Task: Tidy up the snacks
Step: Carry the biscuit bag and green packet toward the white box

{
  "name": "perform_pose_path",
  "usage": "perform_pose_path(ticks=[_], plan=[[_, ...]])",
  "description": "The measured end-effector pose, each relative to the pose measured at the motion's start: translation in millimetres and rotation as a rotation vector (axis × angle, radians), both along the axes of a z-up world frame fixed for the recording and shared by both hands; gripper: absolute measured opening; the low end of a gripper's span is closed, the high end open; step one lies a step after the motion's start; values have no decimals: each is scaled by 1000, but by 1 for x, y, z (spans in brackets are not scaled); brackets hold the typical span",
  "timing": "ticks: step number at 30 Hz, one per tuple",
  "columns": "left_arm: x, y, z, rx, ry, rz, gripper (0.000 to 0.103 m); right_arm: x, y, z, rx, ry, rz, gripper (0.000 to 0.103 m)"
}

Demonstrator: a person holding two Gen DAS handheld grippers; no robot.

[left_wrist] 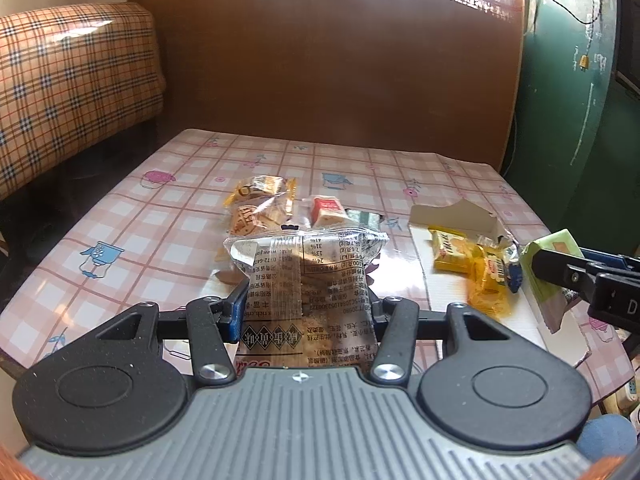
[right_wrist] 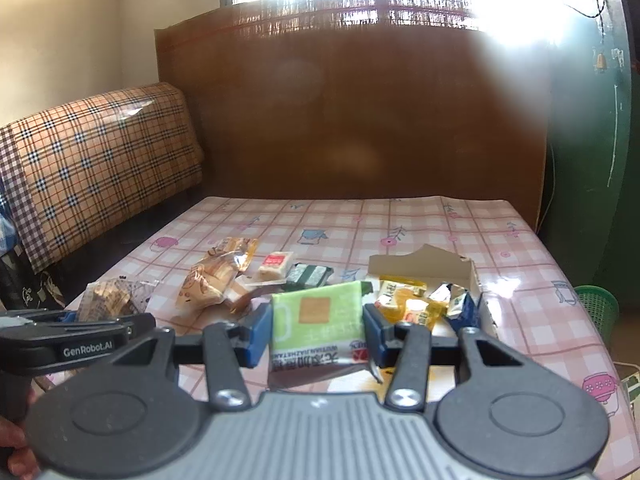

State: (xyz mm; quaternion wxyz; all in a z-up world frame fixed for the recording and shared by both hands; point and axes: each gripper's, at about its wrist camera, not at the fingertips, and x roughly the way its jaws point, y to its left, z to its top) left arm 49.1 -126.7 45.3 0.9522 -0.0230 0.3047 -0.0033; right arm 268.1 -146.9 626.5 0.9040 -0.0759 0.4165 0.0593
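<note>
— Left wrist view first. Left gripper (left_wrist: 306,300) at lower centre, jaws clamped on a clear packet (left_wrist: 306,276) with printed text, lifted above the bench (left_wrist: 120,240). Beyond it, mid-frame: orange-wrapped snacks (left_wrist: 260,204) and a red-and-white sweet (left_wrist: 326,210), loose on the cloth.

— And the cardboard box (left_wrist: 452,216)?

— Right of centre, torn wall, yellow packets (left_wrist: 452,254) inside. Right gripper (left_wrist: 560,272) entering from the right edge with a green packet (left_wrist: 550,248) above it.

— Risk there?

— Probably a clash: both grippers near the same box. Also slippery film gripped by the sides only; likely to slide out or crumple if tilted.

— Right wrist view?

— Right gripper (right_wrist: 318,332) at lower centre, jaws closed on the green packet (right_wrist: 318,320), pinched at both edges. Box (right_wrist: 424,268) just beyond, right of centre, already crowded with yellow packets (right_wrist: 404,300). Left gripper (right_wrist: 80,336) at the left edge, same height.

— Trouble here?

— Possibly a drop onto the low torn rim, tipping the packet back onto the bench (right_wrist: 520,280). Possibly a nudge of the light box itself. Glare from the window at upper right, hiding the box's far corner.
</note>
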Motion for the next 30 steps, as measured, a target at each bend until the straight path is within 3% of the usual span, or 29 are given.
perform_pose_path(ticks=[30], plan=[[0, -43, 8, -22, 9, -135, 62, -5, -49, 23, -13, -75, -127, 48]])
